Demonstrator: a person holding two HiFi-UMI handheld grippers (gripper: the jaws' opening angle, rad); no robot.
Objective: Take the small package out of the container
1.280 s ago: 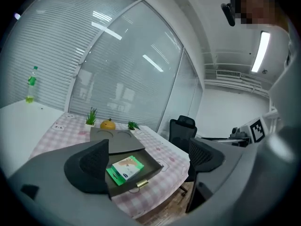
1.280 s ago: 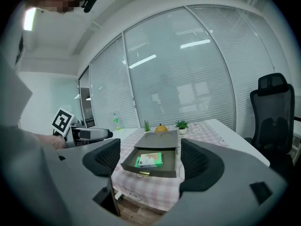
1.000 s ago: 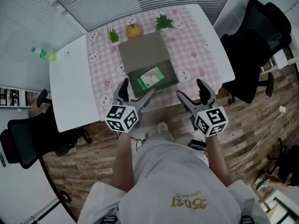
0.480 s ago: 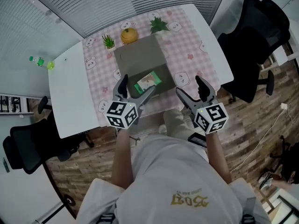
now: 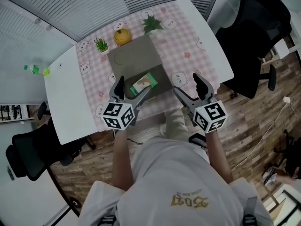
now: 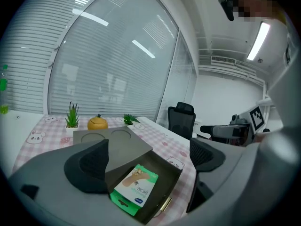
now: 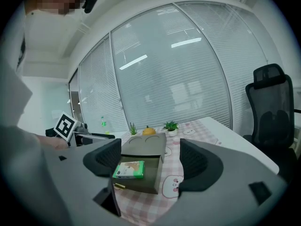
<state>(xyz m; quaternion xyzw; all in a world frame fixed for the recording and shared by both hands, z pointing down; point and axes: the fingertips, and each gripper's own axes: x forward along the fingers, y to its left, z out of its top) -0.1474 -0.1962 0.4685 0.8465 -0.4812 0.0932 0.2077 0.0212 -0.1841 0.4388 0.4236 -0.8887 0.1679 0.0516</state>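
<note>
Bright, even indoor light is given by a ceiling strip light (image 6: 260, 41). Lamp streaks are mirrored on the glass wall (image 7: 197, 84). Shadows are kept soft. Edges are bent and blackened by fisheye.

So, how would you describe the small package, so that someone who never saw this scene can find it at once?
On the white table with the pink checked cloth sits a flat grey container. Its open tray, at the near end, holds the small package. It is a flat green and white box, alone in the tray, unlike the potted plants beyond.
</note>
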